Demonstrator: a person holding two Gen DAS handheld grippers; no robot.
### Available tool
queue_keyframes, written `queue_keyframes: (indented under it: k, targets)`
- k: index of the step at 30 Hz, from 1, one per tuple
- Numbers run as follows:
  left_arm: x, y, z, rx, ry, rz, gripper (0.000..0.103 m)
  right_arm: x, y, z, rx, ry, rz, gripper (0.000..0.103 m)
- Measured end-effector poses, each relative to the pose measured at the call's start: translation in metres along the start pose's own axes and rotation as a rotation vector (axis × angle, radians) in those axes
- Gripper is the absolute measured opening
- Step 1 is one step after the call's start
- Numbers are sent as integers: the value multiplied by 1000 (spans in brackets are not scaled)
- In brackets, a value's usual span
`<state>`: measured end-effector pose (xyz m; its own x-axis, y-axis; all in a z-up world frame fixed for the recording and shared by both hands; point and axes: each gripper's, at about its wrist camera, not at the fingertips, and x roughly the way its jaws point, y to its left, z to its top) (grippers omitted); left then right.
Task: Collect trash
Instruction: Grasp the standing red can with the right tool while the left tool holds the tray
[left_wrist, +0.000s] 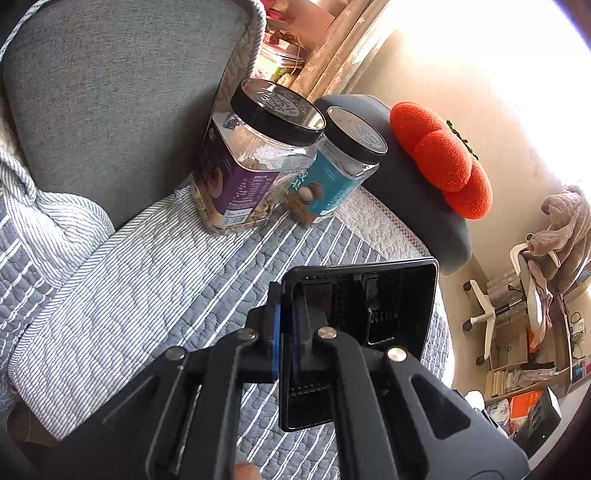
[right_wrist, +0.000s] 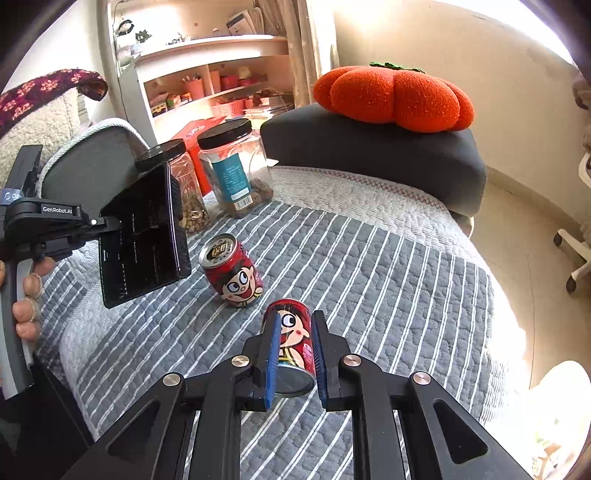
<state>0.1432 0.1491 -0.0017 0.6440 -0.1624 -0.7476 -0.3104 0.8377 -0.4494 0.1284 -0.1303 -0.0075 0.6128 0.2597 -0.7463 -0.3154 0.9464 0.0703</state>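
Observation:
My right gripper (right_wrist: 296, 315) is shut on a red drink can (right_wrist: 291, 332) with a cartoon face, its blue pads pressing both sides just above the striped sofa cover (right_wrist: 388, 280). A second red can (right_wrist: 232, 271) of the same kind lies tilted on the cover a little beyond it, to the left. My left gripper (left_wrist: 286, 332) is shut on the side wall of a black rectangular bin (left_wrist: 399, 295), held tipped with its open side facing me. In the right wrist view the bin (right_wrist: 147, 236) hangs at the left, above and left of the lying can.
Two clear jars with black lids (left_wrist: 255, 155) (left_wrist: 336, 166) stand at the back of the seat against the grey backrest (left_wrist: 110, 92). An orange pumpkin cushion (right_wrist: 395, 96) sits on the dark armrest (right_wrist: 369, 151). Shelves (right_wrist: 221, 74) stand behind; bare floor lies right.

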Motion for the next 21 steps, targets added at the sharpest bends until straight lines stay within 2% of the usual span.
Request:
queue_keyframes:
  k: [1,3,5,9,12,16,17,18,21]
  targets:
    - [2,-1,-1,-1,8,-5,6,4,-6,-2,24,29,6,30]
    - [3,-1,-2,-4,16,-13,6,17,-14,-9,62,93,2,64]
    - [2,0,-1,-3,12,-12,6,30,-18,-15,82,136,-2,73]
    - [0,6,2,-18,10,-19,6,57,-6,-19,84,207,34,79]
    - [-2,11,5,-28,8,-23,6,78,7,-19,72,249,58,82]
    - [-4,16,9,-40,6,-23,6,100,15,-21,66,279,53,80]
    - [-3,18,10,-45,7,-24,6,102,15,-21,67,280,47,69]
    - [-3,19,11,-49,10,-26,6,105,14,-21,70,286,47,55]
    - [-2,21,11,-60,17,-33,6,104,11,-21,82,282,30,54]
